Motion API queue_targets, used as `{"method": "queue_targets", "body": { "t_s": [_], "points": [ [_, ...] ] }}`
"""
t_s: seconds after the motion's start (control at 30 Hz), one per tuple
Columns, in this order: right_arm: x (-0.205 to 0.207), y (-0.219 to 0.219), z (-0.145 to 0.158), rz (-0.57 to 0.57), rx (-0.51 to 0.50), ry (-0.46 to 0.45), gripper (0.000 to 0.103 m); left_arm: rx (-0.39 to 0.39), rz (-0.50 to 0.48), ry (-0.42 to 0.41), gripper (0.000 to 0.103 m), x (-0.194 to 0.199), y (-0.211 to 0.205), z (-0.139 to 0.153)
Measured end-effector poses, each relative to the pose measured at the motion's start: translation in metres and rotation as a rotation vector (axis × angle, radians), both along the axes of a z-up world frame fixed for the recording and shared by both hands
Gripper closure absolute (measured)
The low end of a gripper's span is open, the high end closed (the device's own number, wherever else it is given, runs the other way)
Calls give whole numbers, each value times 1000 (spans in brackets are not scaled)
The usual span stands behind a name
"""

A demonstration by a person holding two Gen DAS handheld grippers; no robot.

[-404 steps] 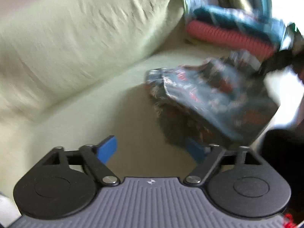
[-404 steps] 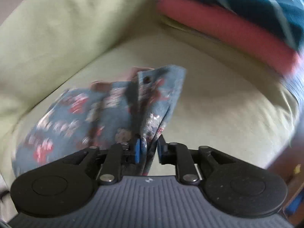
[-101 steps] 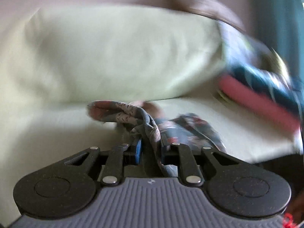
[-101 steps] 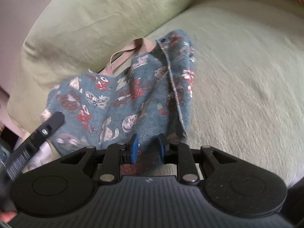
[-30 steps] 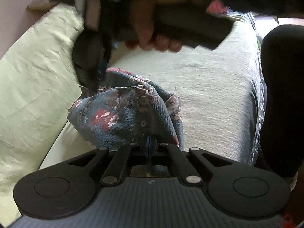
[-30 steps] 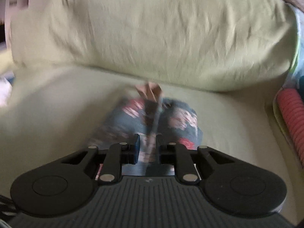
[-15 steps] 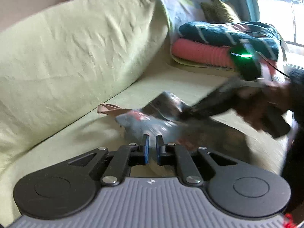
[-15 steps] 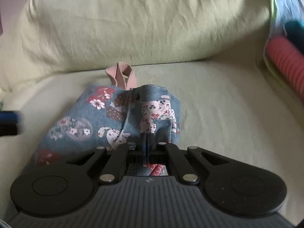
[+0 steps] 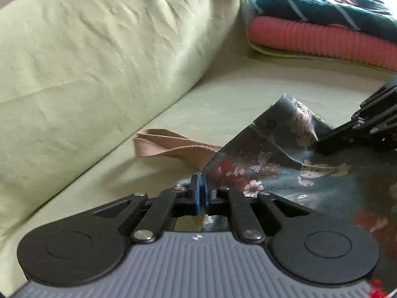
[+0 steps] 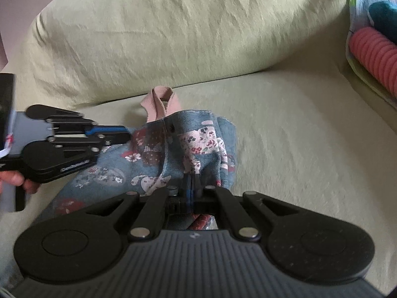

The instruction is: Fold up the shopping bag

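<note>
Green sofa seat (image 10: 297, 134): floral bag (image 10: 153, 159) on it, folded blankets (image 9: 322, 34) at far end.

A pale green sofa seat (image 10: 297, 129) fills the near and middle ground, its cover lightly wrinkled. The back cushion (image 10: 173, 32), the same green and creased, rises at the far side. At the right end lies a folded stack: a ribbed pink blanket (image 9: 322, 41) under a dark teal striped cloth (image 9: 322, 6).
</note>
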State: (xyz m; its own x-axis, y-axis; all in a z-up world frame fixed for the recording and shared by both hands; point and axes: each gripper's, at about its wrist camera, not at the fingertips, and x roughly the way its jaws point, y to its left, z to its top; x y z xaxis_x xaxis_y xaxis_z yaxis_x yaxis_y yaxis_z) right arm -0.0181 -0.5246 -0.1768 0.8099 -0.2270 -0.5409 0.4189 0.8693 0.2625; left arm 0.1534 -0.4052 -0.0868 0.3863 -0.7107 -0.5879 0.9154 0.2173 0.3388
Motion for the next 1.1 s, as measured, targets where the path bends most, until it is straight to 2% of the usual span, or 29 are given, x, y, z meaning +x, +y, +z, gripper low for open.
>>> {"method": "queue_targets", "body": {
  "t_s": [0.1,0.2,0.23,0.3,0.37,0.4,0.47,0.53,0.63,0.67,0.73,0.87,0.93,1.03,1.1],
  "points": [
    [5,3,9,16,-27,45,103,-12,-88,30,96,-33,21,13],
    [16,7,26,26,-66,94,103,59,-145,-47,99,-73,28,-2],
    [18,11,33,27,-104,82,97,72,-148,-99,103,-83,28,-9],
    [23,18,46,32,-183,50,90,85,-144,-154,103,-97,24,-19],
    [33,13,47,39,-218,48,88,79,-139,-147,103,-101,19,-20],
    [40,6,43,33,-221,78,88,80,-134,-142,103,-101,17,-20],
    [50,-12,33,18,-203,106,100,83,-126,-148,103,-102,15,-20],
    [53,-26,31,20,-137,92,103,77,-113,-150,100,-103,20,-17],
    [55,-36,34,5,-67,85,103,28,-88,-136,95,-113,42,-9],
    [50,-35,37,-6,-59,78,99,10,-78,-137,95,-119,54,-5],
    [34,-23,49,-28,-65,43,90,-31,-60,-134,95,-132,83,2],
    [-15,24,72,23,-67,-71,86,-80,-55,-81,95,-160,128,13],
    [-44,61,79,83,-95,-122,85,-77,-74,-90,95,-178,139,11],
    [-77,115,69,136,-190,-117,86,-42,-82,-135,96,-201,143,-4],
    [-83,134,48,128,-218,-25,85,-17,-67,-164,96,-207,138,-18]
  ]
}}
